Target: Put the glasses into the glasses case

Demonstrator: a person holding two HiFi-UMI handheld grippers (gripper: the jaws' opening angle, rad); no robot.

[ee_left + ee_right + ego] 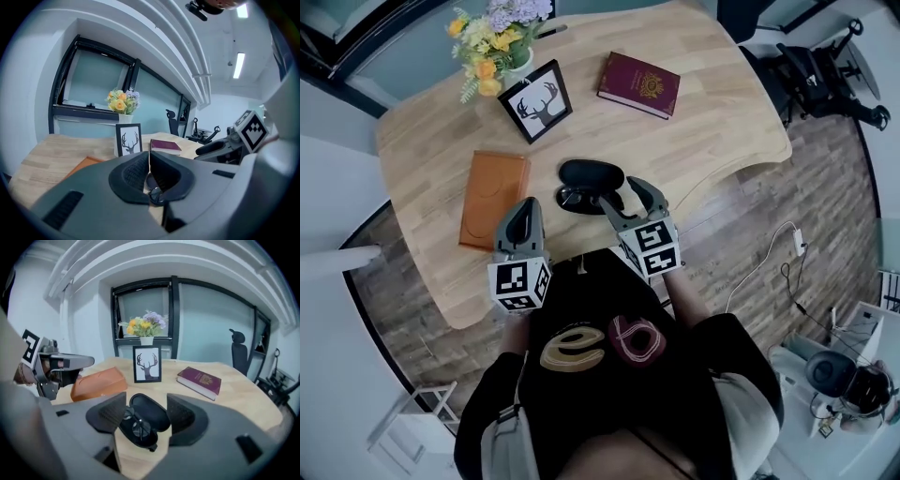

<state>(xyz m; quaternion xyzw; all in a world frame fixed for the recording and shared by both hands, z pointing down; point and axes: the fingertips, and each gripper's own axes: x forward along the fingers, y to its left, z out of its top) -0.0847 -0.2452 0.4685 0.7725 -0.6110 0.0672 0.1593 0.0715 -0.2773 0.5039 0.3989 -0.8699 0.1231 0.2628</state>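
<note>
A maroon book (638, 84), framed deer print (535, 100) and flowers (492, 42) stand far on the table (712, 103), with an orange-brown book (492, 197) at the left. None of them crowds the black glasses case (589, 178), which lies open near the near edge with the glasses (133, 425) inside. The left gripper (525, 208) has its fingers pressed together and empty. The right gripper (622, 190) has its fingers spread wide above the case, holding nothing.

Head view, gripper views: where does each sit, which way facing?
Head view: on the person's head, facing steeply down at the wooden table and open glasses case; left claw, right claw and dark top show.
Left gripper view: on the left claw, facing across the table; its shut jaws show.
Right gripper view: on the right claw, facing down at the glasses case; its open jaws show.
Shared: both gripper views catch the deer picture and maroon book.
</note>
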